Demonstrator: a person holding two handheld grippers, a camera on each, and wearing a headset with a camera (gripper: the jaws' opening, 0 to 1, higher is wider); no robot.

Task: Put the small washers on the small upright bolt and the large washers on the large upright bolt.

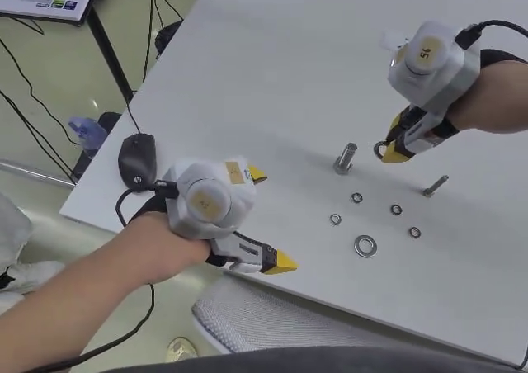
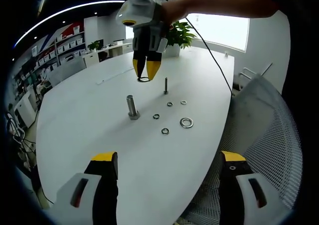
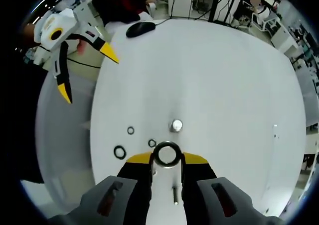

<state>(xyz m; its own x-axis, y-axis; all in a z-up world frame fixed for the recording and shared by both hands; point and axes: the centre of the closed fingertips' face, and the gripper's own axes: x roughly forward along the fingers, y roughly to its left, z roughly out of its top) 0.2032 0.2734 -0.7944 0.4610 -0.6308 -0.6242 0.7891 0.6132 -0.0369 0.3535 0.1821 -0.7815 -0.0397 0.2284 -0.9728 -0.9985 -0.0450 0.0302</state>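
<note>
Yellow-tipped right hand-held gripper (image 3: pixel 167 159) pinches a large washer (image 3: pixel 166 146)

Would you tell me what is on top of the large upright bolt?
Nothing: the large bolt is bare on top, uncovered. The right gripper holds a large washer nearby.

Held washer (image 1: pixel 376 150) part-hidden by right tool (image 1: pixel 389 152) tips; two small washers (image 1: pixel 396 210) covered by jaw in right gripper view.
</note>
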